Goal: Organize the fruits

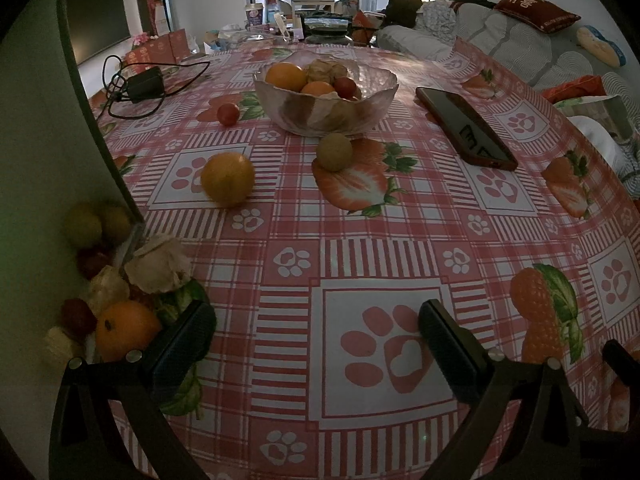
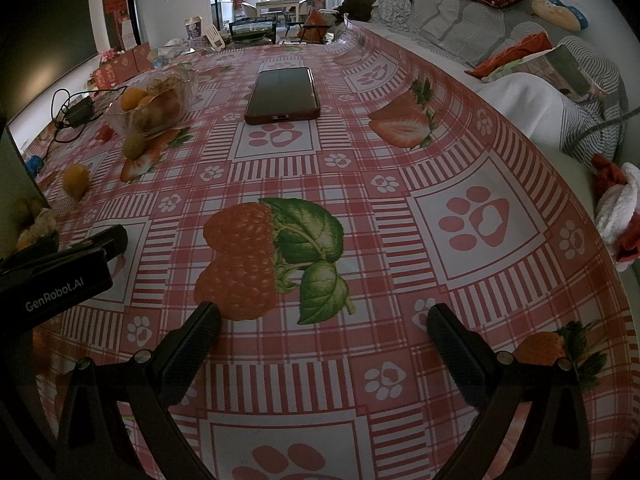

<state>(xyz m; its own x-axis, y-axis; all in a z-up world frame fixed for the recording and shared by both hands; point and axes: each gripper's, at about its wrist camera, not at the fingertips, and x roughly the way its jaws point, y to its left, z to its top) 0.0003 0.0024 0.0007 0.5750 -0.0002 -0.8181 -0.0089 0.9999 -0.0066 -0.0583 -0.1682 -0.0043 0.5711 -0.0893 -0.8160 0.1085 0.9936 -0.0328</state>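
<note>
- Across the worktop (image 1: pixel 400 248), an orange (image 1: pixel 227 179), a greenish fruit (image 1: pixel 335 152) and a cherry tomato (image 1: pixel 228 114) lie loose, yet to be gathered.
- Glass bowl (image 1: pixel 326 120) already holds several fruits.
- Left gripper (image 1: pixel 316 340) and right gripper (image 2: pixel 324 340): fingers apart, empty.

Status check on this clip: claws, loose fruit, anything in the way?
Left claw open, empty. Right claw open, empty. Orange, green fruit, small tomato loose outside glass bowl. Phone beside bowl, not blocking.
</note>
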